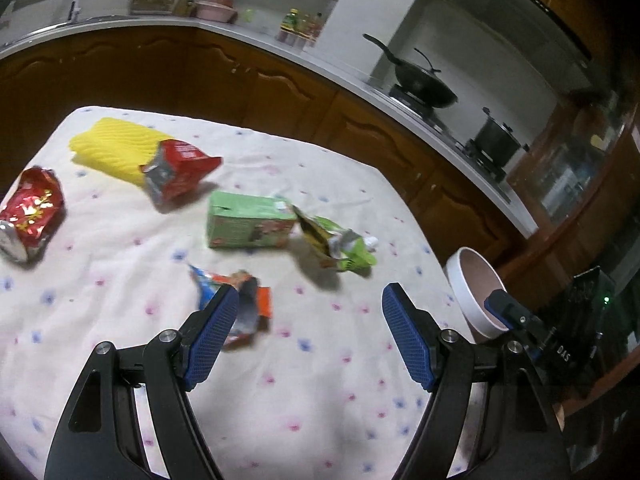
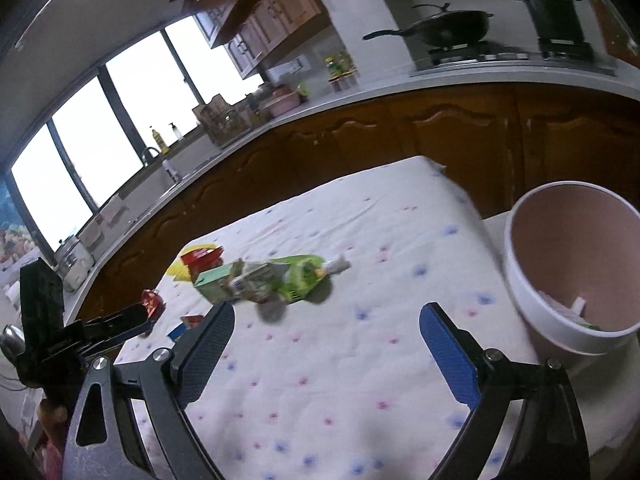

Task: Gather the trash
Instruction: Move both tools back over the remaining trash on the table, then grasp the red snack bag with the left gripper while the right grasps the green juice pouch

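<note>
Two open, empty grippers over a table strewn with wrappers, bin at the right edge.

Left wrist view: the left gripper has its jaws wide apart with nothing between them. A torn blue-and-orange wrapper lies just ahead, partly behind the left pad, its long axis running roughly across the jaws' gap. A green carton and a green pouch lie farther in, near the table's middle; two red bags and a yellow pack sit toward the far left corner. The bin stands off the right edge.
Right wrist view: the right gripper is equally wide and empty, with the bin close on its right. The carton and pouch lie ahead and left, so I judge the left gripper nearer the torn wrapper.
</note>
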`<state>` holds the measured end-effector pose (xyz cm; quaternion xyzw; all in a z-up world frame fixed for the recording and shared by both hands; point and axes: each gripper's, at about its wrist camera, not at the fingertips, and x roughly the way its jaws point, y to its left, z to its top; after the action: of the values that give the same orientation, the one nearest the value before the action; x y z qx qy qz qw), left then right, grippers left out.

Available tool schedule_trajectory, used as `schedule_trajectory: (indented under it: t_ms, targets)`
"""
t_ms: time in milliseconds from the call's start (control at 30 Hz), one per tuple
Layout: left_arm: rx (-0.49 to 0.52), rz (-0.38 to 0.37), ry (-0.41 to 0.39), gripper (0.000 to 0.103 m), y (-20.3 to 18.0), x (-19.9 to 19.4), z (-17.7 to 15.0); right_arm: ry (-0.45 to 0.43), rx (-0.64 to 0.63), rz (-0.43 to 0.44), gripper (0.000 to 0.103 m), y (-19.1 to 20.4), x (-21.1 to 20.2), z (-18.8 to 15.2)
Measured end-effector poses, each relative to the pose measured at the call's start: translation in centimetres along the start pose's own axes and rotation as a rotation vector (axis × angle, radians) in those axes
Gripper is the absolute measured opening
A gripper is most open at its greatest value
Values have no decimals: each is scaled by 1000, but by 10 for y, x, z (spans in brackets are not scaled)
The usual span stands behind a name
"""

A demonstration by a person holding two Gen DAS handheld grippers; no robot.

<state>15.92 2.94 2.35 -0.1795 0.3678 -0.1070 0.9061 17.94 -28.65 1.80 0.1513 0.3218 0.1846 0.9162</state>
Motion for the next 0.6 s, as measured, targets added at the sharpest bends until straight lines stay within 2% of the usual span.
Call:
schedule_trajectory:
  t_ms: [367, 600]
  targets:
    - [-30, 66, -30, 76, 35, -8, 15, 27, -34, 39, 95, 29, 27, 2]
    - [-11, 112, -29, 76, 50, -3, 28, 67, -186, 62, 94, 48, 48, 11]
